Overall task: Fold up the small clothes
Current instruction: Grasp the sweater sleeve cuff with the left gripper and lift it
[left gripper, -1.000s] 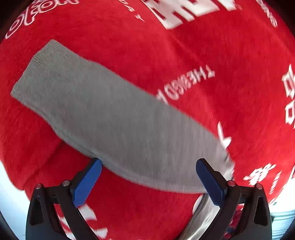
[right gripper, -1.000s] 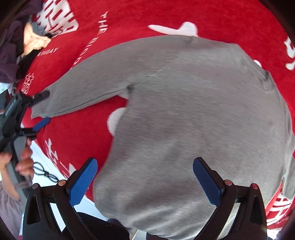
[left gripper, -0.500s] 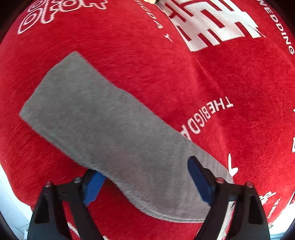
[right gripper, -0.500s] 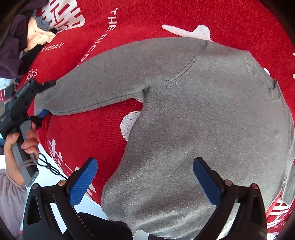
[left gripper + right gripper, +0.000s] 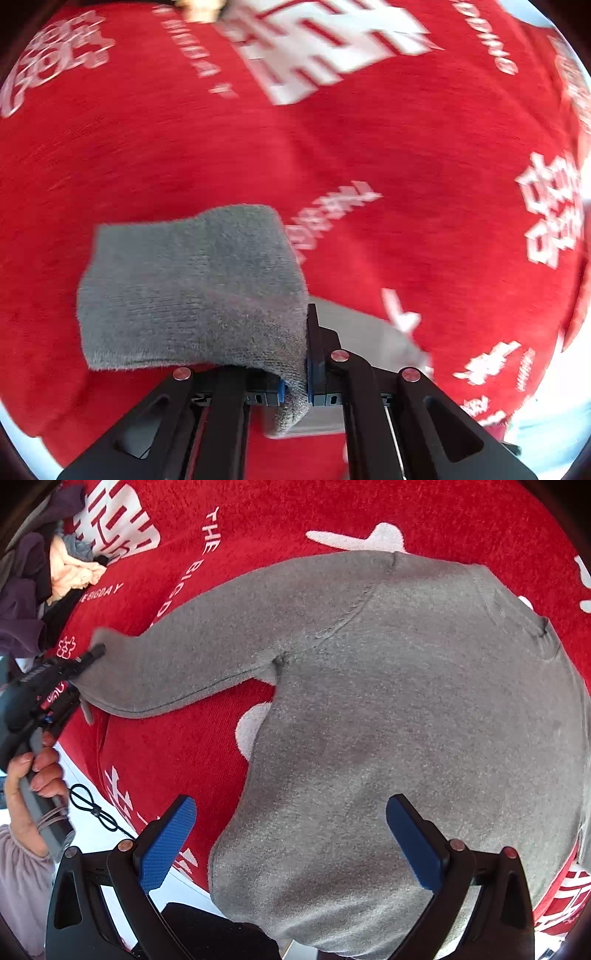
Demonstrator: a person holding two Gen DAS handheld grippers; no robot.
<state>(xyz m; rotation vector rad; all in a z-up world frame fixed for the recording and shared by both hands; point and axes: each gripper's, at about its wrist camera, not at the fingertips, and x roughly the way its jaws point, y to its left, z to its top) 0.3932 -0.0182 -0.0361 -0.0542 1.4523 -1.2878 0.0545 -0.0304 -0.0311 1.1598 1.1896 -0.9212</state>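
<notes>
Since half a second before, the left gripper [image 5: 295,384] had gone from straddling the sleeve with fingers apart to clenched on it, and the cuff end had lifted and draped over the fingers. Grey sweater [image 5: 406,701] lay flat, spread on the red printed cloth [image 5: 295,513] covering the desk, body toward the right gripper, one sleeve [image 5: 207,642] running out leftward from the armpit. Sleeve's long axis pointed from the shoulder seam out toward the left gripper, seen in the right wrist view at the cuff [image 5: 59,679]. In the left wrist view the sleeve end [image 5: 192,291] hung bunched across the closed fingers, the rest trailing down to the cloth on the right. Right gripper [image 5: 291,842] hovered released, blue pads wide apart, over the sweater's lower hem; nothing between them. Pile of other clothes [image 5: 55,572] sat at the far left corner. Judged: left hand is the one placed to carry the sleeve inward across the body, travelling along the sleeve's own axis toward the right gripper.
</notes>
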